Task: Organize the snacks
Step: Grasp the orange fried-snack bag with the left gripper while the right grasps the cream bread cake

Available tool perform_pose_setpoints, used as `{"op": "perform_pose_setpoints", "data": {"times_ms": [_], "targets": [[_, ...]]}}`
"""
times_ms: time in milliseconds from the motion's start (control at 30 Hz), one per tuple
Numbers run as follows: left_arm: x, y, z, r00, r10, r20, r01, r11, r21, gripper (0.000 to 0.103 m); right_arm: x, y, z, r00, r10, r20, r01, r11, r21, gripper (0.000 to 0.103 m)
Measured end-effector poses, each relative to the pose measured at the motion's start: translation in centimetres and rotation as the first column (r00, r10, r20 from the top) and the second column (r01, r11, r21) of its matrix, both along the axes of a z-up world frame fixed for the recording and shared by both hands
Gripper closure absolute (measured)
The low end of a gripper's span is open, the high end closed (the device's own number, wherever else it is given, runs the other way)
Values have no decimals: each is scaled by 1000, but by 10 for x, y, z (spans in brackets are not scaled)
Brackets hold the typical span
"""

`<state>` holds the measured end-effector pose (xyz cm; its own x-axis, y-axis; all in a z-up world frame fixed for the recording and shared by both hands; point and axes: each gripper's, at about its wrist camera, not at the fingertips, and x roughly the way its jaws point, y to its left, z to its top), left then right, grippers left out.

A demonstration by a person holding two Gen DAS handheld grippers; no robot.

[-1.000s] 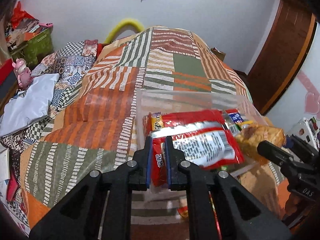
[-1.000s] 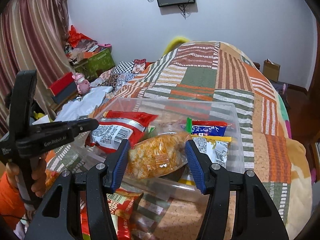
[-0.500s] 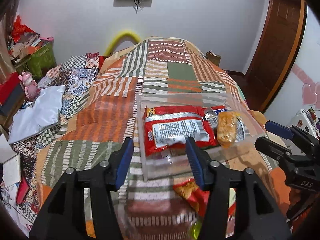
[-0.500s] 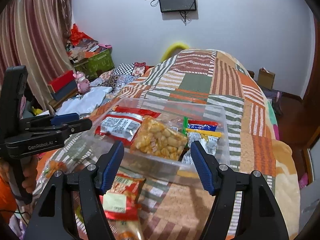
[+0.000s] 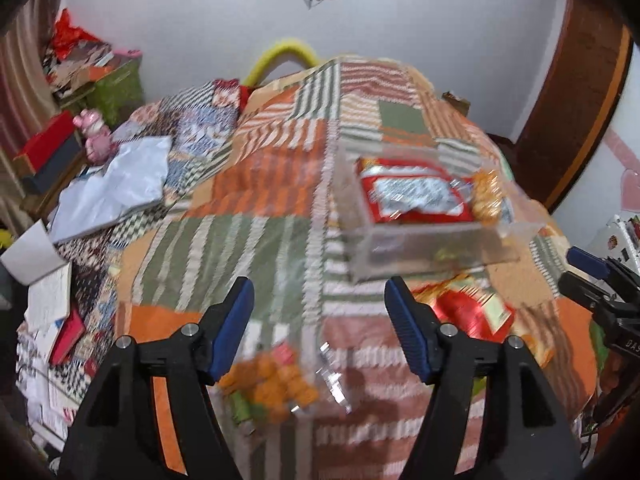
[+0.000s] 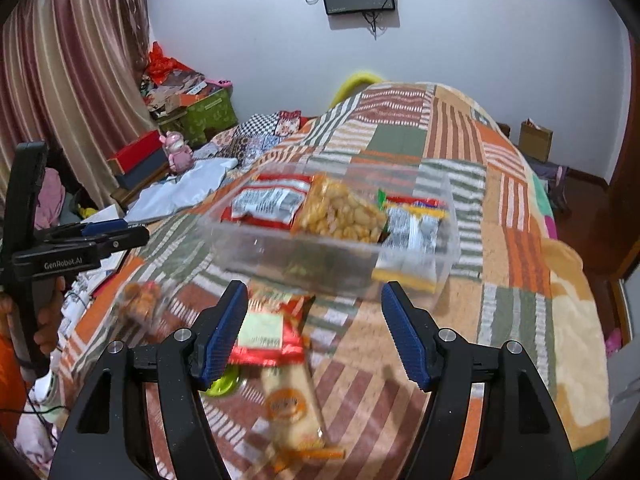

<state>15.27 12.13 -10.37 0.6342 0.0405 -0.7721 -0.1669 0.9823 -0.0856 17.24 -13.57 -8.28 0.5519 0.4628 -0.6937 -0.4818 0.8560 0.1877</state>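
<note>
A clear plastic bin [image 5: 420,248] [image 6: 304,256] sits on the patchwork bedspread. It holds a red packet [image 5: 412,196] [image 6: 268,202], a bag of orange puffs [image 6: 340,214] and a blue-yellow packet [image 6: 412,228]. My left gripper [image 5: 320,330] is open and empty, pulled back over a clear bag of orange snacks [image 5: 276,380]. My right gripper [image 6: 314,334] is open and empty above a red packet [image 6: 268,330] and a cream packet [image 6: 292,408] lying in front of the bin.
Another red packet [image 5: 468,312] lies near the bin's front. A white cloth [image 5: 116,184] and papers [image 5: 48,300] lie at the bed's left. Boxes and a pink toy [image 6: 178,150] stand beyond. A door [image 5: 576,92] is at the right.
Both grippers let go of their packets into the bin, opened wide and drew back toward me. The left view has swung left.
</note>
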Motion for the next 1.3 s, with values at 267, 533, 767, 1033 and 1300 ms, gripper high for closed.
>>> {"op": "perform_pose_setpoints", "data": {"times_ms": [267, 533, 767, 1033, 1300], "targets": [[-22, 24, -44, 993, 39, -109, -42, 999, -21, 35, -16, 2, -29, 996, 17, -87, -18, 1000, -10, 37], [-33, 37, -74, 987, 83, -141, -90, 995, -47, 13, -28, 14, -57, 986, 57, -159, -66, 997, -50, 37], [-25, 18, -85, 990, 26, -142, -28, 1000, -13, 1, -29, 18, -68, 980, 73, -185, -86, 994, -67, 37], [-19, 8, -102, 987, 24, -160, -15, 998, 53, 1, -30, 24, -72, 980, 90, -178, -107, 990, -89, 43], [-32, 11, -94, 992, 34, -124, -27, 998, 54, 26, -27, 16, -71, 977, 86, -195, -96, 994, -44, 72]]}}
